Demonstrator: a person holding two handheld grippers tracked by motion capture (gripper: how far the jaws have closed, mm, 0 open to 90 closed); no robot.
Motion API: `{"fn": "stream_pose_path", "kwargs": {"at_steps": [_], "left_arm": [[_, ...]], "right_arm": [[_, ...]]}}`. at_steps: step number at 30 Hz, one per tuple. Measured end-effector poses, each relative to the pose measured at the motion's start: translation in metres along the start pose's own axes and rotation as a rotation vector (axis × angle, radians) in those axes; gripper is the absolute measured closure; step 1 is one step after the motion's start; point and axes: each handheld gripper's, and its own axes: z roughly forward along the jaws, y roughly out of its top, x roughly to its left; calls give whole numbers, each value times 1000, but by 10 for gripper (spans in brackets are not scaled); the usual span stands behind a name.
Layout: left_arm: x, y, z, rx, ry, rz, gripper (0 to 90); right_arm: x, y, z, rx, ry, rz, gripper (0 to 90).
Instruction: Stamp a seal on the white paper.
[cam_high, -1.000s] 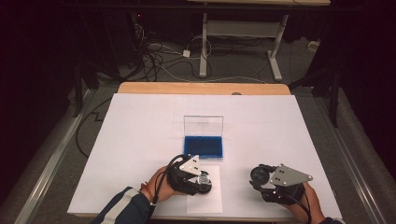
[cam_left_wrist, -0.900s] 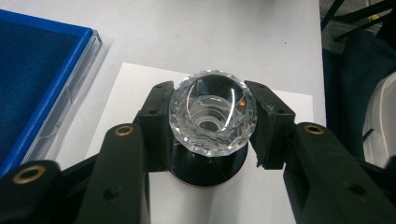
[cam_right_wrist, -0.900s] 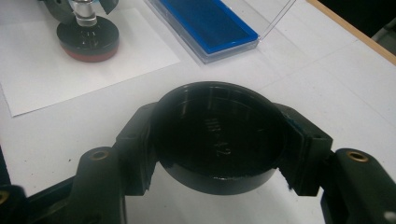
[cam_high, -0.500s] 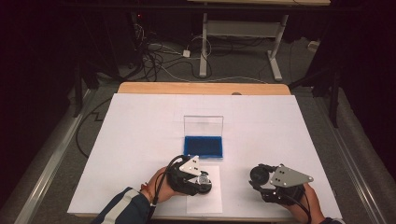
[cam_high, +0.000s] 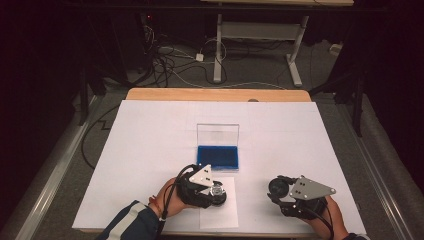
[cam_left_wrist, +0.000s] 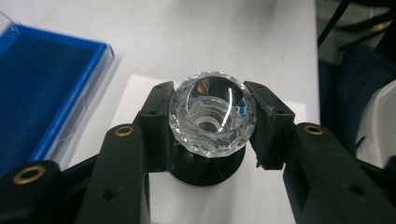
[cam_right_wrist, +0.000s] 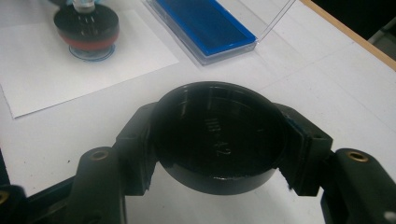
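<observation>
A faceted clear glass knob (cam_left_wrist: 212, 114) is pinched between the two black jaws of the left tool (cam_left_wrist: 212, 126). This knob sits on top of a round black stamp body (cam_left_wrist: 208, 168), which has a red band near its bottom in the right gripper view (cam_right_wrist: 86, 25). The stamp is placed upright on a small white sheet of paper (cam_high: 219, 207) near the front edge of the tabletop (cam_high: 150, 135), and in the right gripper view a blue ring mark (cam_right_wrist: 100, 55) is seen on the paper under its base.

A round black cap (cam_right_wrist: 219, 137) is clamped by the right tool (cam_right_wrist: 219, 144), its open side turned toward the camera. Some embossed characters are seen inside it, but they cannot be read with certainty. In the high view the right tool (cam_high: 282, 192) is held to the right of the left tool (cam_high: 212, 190), well apart from it.

Just behind the paper, a clear plastic case with a blue pad (cam_high: 217, 156) lies on the tabletop. Its transparent lid (cam_high: 217, 134) stands open and upright at the far side.
</observation>
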Motion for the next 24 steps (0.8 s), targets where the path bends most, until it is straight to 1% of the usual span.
{"fn": "stream_pose_path", "kwargs": {"at_steps": [1,3,5,12,13,16,20,21,23,24], "left_arm": [[0,1,-3,-7,9,-1,541],[0,2,-8,-31,11,1,541],[-1,3,-12,-38,18,6,541],[1,4,-26,-99,32,-9,541],[1,4,-28,-101,39,-6,541],[2,4,-33,-120,41,-13,541],[4,3,-37,-128,38,-16,541],[4,3,-38,-128,44,-15,541],[5,2,-39,-138,35,-21,541],[6,2,-40,-136,40,-18,541]], "right_arm": [[0,0,0,0,-1,0,379],[0,0,0,-1,0,0,379],[0,0,-1,-1,-2,0,379],[0,0,0,-2,-4,0,379],[0,0,0,-1,-4,-1,379],[0,1,0,-1,-2,-1,379],[-1,1,1,-1,-5,-1,379],[-1,1,2,0,-6,2,379],[-2,1,2,-1,-6,3,379],[-2,1,2,0,-7,5,379]]}}
